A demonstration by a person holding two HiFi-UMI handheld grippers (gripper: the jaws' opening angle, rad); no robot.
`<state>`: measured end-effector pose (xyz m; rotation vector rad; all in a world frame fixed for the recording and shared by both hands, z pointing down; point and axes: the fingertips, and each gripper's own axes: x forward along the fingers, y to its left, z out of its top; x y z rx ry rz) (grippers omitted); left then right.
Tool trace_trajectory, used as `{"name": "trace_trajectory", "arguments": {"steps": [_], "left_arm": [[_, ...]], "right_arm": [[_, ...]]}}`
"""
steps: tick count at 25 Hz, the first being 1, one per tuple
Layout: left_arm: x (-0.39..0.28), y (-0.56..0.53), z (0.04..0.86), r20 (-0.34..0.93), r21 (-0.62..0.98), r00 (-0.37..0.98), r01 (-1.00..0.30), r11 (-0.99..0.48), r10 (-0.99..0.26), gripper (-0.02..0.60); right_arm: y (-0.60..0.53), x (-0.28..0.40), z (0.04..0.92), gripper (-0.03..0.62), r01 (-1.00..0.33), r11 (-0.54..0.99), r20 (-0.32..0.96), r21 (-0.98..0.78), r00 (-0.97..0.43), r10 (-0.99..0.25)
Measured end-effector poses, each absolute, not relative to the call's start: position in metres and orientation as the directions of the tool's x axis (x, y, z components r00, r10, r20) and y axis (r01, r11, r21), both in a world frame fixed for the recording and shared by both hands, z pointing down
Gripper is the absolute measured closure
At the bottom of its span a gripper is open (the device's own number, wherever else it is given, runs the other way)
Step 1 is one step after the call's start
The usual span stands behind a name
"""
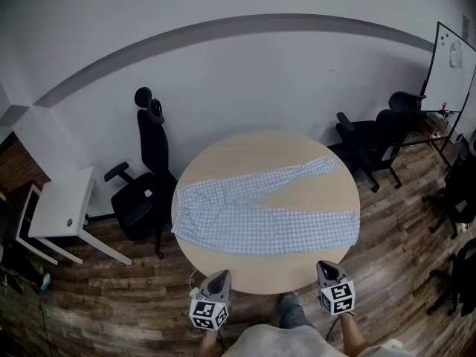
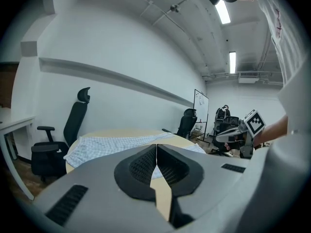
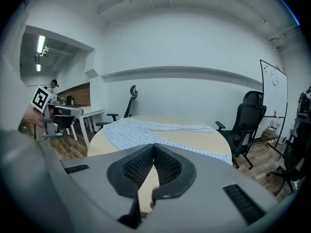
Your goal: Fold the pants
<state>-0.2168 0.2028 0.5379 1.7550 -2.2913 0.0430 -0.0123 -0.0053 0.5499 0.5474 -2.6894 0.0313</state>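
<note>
Left gripper (image 2: 156,152) and right gripper (image 3: 153,149): fingers closed, nothing between them. The checked pants (image 1: 260,210) lie flat on the round surface (image 1: 262,280), ahead of both finger pairs, with the legs splayed and one cuff at the rim beyond the right fingers. Risks, as I judge them: pinching one layer only, or dragging cloth off the edge. No legible writing — only patterns on the marker cubes (image 1: 209,314).

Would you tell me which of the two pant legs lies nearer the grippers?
The straight leg along the near side of the table; the other leg angles away toward the wall.
</note>
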Motion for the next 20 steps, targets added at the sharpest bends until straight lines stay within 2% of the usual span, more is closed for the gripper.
{"name": "trace_trajectory", "arguments": {"steps": [20], "left_arm": [[-0.356, 0.058, 0.531, 0.293, 0.047, -0.393, -0.905, 0.423, -0.872, 0.551]], "right_arm": [[-0.219, -0.127, 0.553, 0.566, -0.305, 0.952, 0.406, 0.040, -0.865, -0.294]]}}
